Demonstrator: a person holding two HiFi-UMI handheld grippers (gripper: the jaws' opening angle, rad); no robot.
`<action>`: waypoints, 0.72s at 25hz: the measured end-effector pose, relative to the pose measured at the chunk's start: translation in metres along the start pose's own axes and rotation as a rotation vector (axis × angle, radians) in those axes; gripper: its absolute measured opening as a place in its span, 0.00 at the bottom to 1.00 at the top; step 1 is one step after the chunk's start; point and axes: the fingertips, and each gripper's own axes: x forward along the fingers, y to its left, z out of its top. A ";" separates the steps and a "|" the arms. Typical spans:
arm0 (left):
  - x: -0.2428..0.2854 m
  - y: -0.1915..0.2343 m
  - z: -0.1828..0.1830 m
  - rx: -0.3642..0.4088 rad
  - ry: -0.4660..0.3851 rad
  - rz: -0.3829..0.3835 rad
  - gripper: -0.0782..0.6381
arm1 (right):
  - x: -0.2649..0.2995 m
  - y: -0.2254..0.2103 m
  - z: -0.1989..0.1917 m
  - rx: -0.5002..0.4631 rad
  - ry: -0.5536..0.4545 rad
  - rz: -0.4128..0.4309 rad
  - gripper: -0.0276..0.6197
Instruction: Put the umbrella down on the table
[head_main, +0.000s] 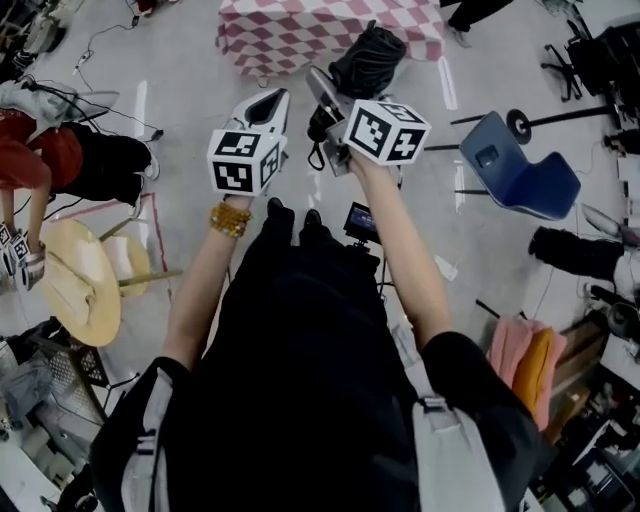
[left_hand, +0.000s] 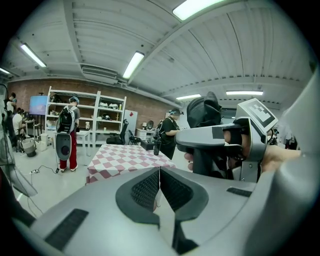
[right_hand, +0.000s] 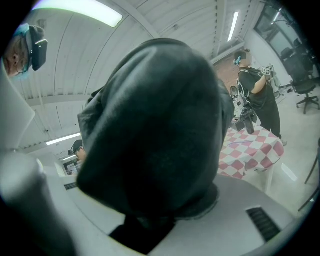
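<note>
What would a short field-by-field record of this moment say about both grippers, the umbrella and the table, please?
left gripper: jaws together, nothing between them
right gripper: closed on the umbrella
umbrella: black, folded, held in the air
table: red-and-white checked cloth, ahead of the person
task state: umbrella not yet on the table

Umbrella matt blk cloth, table under smooth checked cloth cover.
</note>
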 end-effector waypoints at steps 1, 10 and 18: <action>0.003 0.002 0.001 0.003 -0.002 -0.011 0.13 | 0.004 0.000 0.001 -0.002 -0.002 -0.004 0.34; 0.016 0.040 0.019 0.023 -0.009 -0.113 0.13 | 0.050 0.012 0.012 -0.026 -0.033 -0.074 0.34; 0.026 0.059 0.024 0.020 0.002 -0.140 0.13 | 0.072 0.015 0.016 -0.027 -0.034 -0.087 0.34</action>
